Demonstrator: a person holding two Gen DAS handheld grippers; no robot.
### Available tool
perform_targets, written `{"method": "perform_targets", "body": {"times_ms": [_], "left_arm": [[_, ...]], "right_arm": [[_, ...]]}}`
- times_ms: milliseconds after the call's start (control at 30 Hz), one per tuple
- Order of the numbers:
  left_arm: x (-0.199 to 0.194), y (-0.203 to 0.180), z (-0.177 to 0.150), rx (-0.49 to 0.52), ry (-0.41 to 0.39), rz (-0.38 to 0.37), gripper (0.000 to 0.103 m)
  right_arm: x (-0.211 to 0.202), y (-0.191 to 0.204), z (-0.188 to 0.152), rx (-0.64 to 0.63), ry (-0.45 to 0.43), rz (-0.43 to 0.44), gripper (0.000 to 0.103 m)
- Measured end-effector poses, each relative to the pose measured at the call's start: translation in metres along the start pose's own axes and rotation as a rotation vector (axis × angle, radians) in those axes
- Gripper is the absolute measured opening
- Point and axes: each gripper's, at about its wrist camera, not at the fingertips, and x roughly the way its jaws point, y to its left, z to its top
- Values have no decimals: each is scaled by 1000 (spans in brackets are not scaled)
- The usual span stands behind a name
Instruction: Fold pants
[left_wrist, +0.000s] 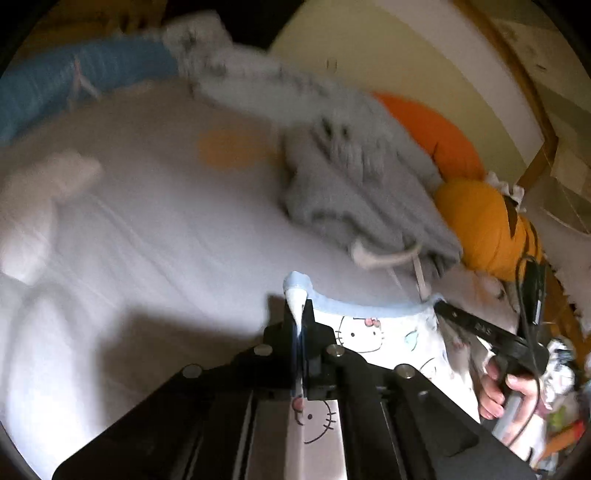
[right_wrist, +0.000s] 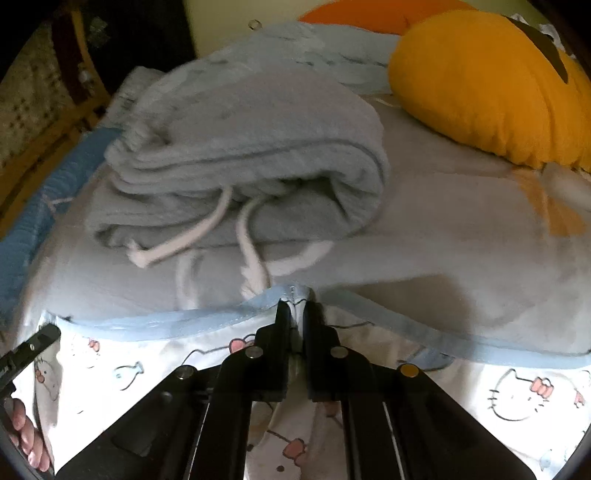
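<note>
Pants (right_wrist: 517, 398) (cartoon-cat print) apparently pinched by both grippers (left_wrist: 298, 310) (right_wrist: 295, 314).

The left claw (left_wrist: 298, 314) is seen with its jaws drawn tight together, cloth pinched between them. The right claw (right_wrist: 295, 314) is likewise closed, its jaws nearly meeting on fabric. In the left wrist view, the right hand (left_wrist: 496, 391) is found at four o'clock, its fingers wrapped round a handle.

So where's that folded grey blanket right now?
In the right wrist view the grey blanket lies on the bed, just beyond the cartoon-cat pants, left of the orange cushion.
</note>
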Motion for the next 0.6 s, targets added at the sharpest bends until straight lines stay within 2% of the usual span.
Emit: {"method": "perform_targets", "body": {"times_ms": [167,233,333,433,600], "left_arm": [[-31,-5,6,55,-174,191,1],[-39,-6,6,70,-216,251,1],[-30,-3,7,68,-187,328,1],[-9,2,5,78,-96,420,1],[7,16,3,33,-18,429,2]], "right_arm": [[-24,20,3,-52,-128,153,6],[-26,28,3,-74,-143,171,6],[-15,36,3,-89,-114,142,6],[6,45,2,-103,-52,107,6],[24,46,0,-112,10,80,6]]}}
